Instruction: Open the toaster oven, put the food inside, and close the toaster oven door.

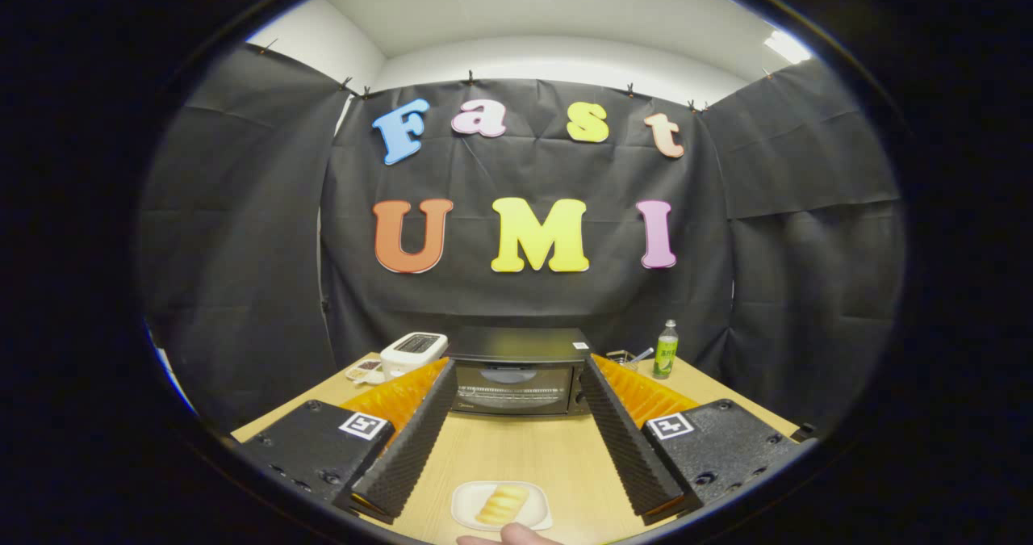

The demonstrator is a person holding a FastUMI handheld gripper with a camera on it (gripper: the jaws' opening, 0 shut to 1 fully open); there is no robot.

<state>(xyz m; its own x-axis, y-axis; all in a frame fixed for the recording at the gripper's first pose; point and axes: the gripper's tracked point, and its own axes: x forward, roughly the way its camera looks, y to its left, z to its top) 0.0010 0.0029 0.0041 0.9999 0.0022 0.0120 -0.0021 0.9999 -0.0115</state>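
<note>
Gripper view: claw [516,375] spread wide, holding nothing, toaster oven [516,379] shut just beyond its fingers, bread plate [541,519] down between them. I'd hook the door's top edge squarely, pull slow.

A cloth-walled recording booth staged as a kitchen: black drapes pinned up behind a toaster oven [516,379] on a wooden surface [524,452], white toaster [413,353] beside it.
</note>
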